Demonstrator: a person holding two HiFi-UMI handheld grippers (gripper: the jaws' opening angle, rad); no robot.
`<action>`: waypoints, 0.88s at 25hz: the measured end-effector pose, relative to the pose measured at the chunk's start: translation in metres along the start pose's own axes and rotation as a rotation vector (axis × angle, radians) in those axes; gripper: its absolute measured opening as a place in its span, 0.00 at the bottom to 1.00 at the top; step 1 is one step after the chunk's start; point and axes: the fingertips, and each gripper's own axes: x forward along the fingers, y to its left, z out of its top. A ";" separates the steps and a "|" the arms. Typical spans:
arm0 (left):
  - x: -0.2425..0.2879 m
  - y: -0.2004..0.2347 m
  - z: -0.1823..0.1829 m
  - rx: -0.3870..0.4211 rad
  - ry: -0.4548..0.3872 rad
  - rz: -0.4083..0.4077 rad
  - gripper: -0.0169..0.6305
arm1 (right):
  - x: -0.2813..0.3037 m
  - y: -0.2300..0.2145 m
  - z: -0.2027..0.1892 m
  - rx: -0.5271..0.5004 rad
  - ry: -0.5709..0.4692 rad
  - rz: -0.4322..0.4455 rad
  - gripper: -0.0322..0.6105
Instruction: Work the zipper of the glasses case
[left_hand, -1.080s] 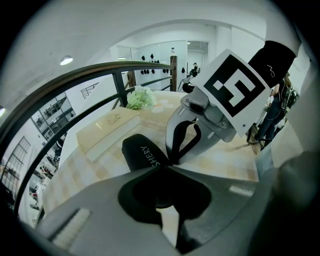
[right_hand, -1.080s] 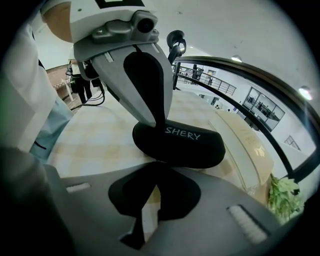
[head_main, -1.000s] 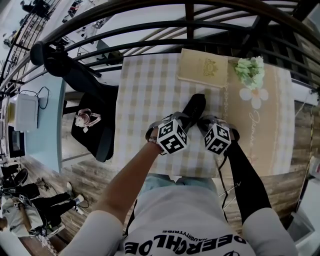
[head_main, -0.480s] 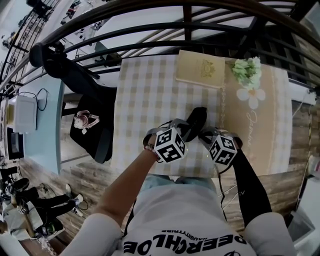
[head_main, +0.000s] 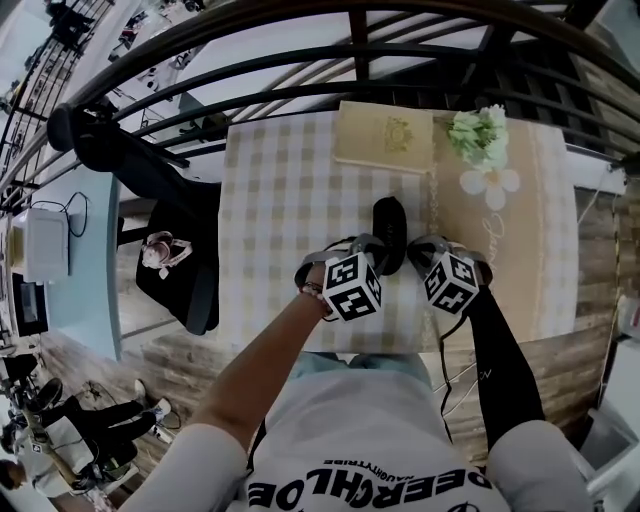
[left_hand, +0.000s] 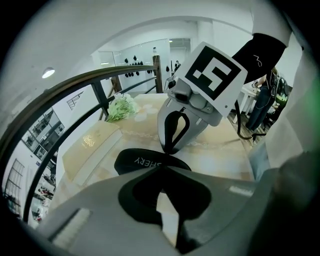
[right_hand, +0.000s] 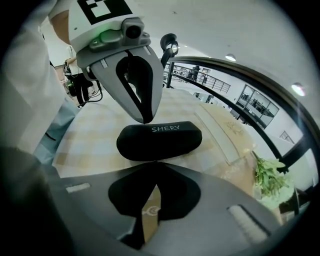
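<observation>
The glasses case (head_main: 389, 222) is laid on the tabletop (head_main: 280, 200) — just beyond both tips. The left claw (head_main: 372, 250) and right claw (head_main: 416, 250) are seen closed.

There is one black glasses case (head_main: 389, 228). There are two grippers, the left gripper (right_hand: 143, 119) and the right gripper (left_hand: 170, 149), and each carries one marker cube, making two. The table (head_main: 270, 200) bears one flat beige box (head_main: 385, 137) and one bunch of pale flowers (head_main: 478, 133). One black chair (head_main: 180, 250) stands beside it.
</observation>
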 end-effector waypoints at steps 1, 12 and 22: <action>0.003 0.002 0.001 0.008 0.003 0.005 0.04 | 0.001 0.000 0.000 0.000 0.001 -0.001 0.10; 0.013 0.000 0.011 -0.058 -0.059 -0.025 0.04 | 0.006 0.004 -0.012 0.000 0.032 0.015 0.10; 0.009 0.004 0.003 -0.078 -0.069 -0.020 0.04 | 0.002 0.013 -0.005 0.003 0.021 0.026 0.10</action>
